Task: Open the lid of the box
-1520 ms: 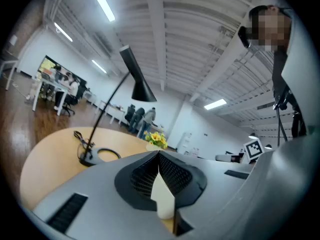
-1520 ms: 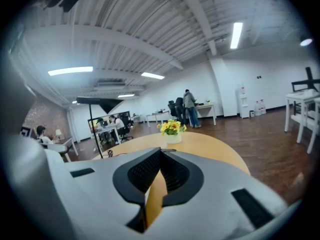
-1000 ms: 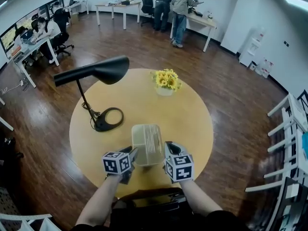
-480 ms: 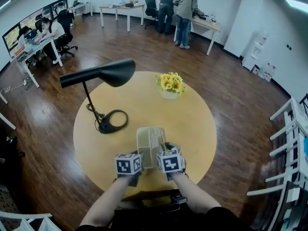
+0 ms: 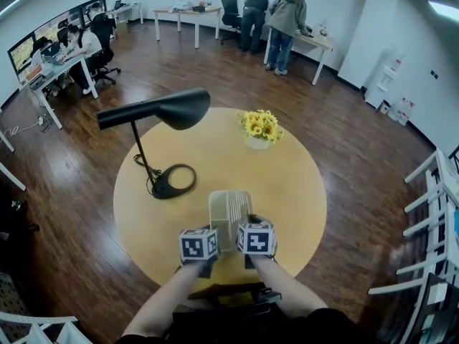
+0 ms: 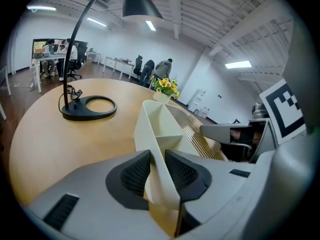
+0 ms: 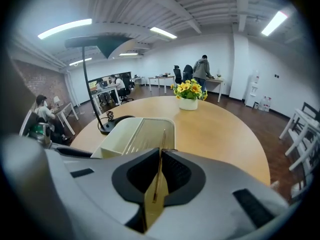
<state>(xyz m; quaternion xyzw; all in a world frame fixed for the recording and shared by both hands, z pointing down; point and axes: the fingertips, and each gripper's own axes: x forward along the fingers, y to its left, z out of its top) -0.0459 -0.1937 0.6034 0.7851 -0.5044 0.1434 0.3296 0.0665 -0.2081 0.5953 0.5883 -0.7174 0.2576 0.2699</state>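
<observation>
A cream box with inner dividers sits on the round yellow table, near its front edge. My left gripper is at the box's near left corner. Its jaws are closing and both pads sit against the box's left wall. A thin slatted lid runs along the right side of the box. My right gripper is at the near right corner, its jaws closing with the pads tight on the lid's edge, which shows edge-on.
A black desk lamp with a ring base stands at the table's left. A pot of yellow flowers is at the far side. Beyond the table there are desks with people.
Both grippers have come in from the box's two sides to its near end and now sit close together. The box has stayed in place on the table.
</observation>
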